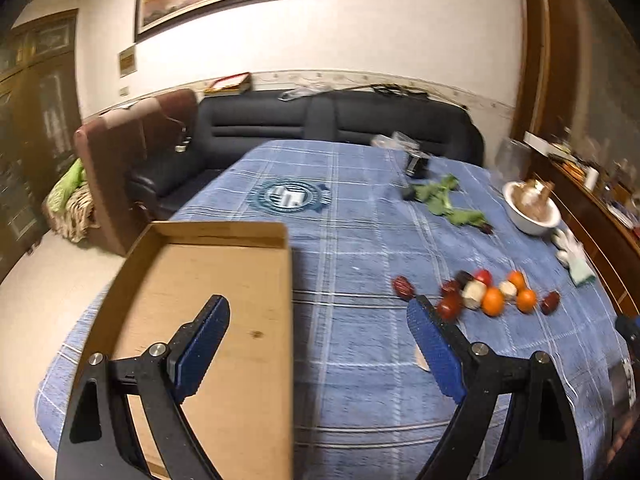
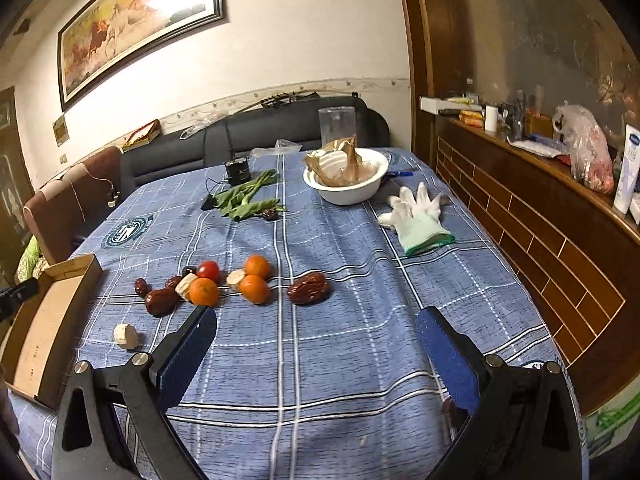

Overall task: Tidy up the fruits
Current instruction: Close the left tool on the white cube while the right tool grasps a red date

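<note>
Both grippers, left gripper (image 1: pixel 318 312) and right gripper (image 2: pixel 316 324), hang spread and empty above a blue checked tablecloth (image 2: pixel 320 360).
Round glossy tangerines (image 2: pixel 204 291), wrinkled red dates (image 2: pixel 309 289) and a cherry tomato (image 2: pixel 208 270) cluster beside the shallow cardboard tray (image 1: pixel 224 320).

Left gripper (image 1: pixel 318 314), right gripper (image 2: pixel 316 328): black arms, blue ribbed pads, apparently silver screws.

Three oranges (image 2: pixel 204 291) are sitting among the fruit on the surface (image 2: pixel 340 340), along with one red tomato (image 2: pixel 208 271). Four red dates (image 2: pixel 309 289) are lying there, with possibly a fifth dark one half hidden behind the tomato. Three pale cut pieces (image 2: pixel 126 336) are resting nearby. One cardboard box (image 2: pixel 48 332), one white bowl (image 2: pixel 347 192) and one white glove (image 2: pixel 418 216) are sharing the cloth.
</note>
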The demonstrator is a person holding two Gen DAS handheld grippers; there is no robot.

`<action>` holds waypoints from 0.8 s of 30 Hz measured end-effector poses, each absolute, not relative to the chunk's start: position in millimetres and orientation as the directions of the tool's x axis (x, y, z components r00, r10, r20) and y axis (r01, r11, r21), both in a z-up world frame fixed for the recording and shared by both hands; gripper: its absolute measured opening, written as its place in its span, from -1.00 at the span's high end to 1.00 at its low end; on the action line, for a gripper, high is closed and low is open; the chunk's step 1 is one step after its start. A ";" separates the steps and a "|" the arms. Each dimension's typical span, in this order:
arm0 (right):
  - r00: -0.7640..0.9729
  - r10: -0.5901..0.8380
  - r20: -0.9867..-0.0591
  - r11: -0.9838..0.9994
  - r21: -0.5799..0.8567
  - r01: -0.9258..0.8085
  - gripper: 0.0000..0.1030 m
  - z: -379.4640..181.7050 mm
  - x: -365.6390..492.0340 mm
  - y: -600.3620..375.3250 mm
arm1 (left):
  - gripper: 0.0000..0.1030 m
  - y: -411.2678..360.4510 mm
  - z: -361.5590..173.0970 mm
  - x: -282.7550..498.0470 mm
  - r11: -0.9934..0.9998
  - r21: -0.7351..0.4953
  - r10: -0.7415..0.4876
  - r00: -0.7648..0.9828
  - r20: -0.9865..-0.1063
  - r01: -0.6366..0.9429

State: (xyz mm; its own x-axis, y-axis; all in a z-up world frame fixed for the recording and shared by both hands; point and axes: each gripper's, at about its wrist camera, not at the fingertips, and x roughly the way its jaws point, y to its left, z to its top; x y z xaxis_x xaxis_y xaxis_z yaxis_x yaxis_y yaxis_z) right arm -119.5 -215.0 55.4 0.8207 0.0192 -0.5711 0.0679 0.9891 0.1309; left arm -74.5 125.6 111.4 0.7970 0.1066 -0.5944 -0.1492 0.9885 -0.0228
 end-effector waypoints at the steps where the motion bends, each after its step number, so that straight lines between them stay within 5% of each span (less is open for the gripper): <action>1: 0.813 0.028 -0.582 0.986 0.148 0.072 -0.98 53.7 -117.1 -219.7 | -0.75 128.3 110.3 -72.8 0.988 -0.028 0.104 0.793 -0.600 -0.150; 8: 0.758 0.119 -0.642 0.976 0.218 0.031 -0.95 31.0 -101.4 -224.0 | -0.75 93.4 77.4 -55.2 0.998 -0.065 -0.044 0.718 -0.694 -0.001; 16: 0.710 0.139 -0.691 0.984 0.178 -0.019 -0.49 18.6 -52.7 -203.7 | -0.74 54.2 50.5 -37.2 0.985 -0.111 -0.171 0.650 -0.740 0.132; 20: 0.665 0.137 -0.734 0.978 0.208 0.028 -0.41 1.7 -17.6 -209.0 | -0.72 50.1 38.0 -24.8 0.982 -0.123 -0.185 0.622 -0.761 0.141; 24: 0.641 0.116 -0.759 0.973 0.217 0.080 -0.41 -10.3 4.7 -214.3 | -0.32 49.6 26.6 -16.1 0.976 -0.151 -0.214 0.580 -0.786 0.156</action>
State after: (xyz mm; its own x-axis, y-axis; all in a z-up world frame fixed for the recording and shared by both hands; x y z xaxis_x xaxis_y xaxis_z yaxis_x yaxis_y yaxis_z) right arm 4.7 -214.3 -10.3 0.6411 0.1162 -0.7586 0.0801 0.9729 0.2168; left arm -16.1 49.6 26.6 0.5799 -0.2143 -0.7860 0.1556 0.9762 -0.1513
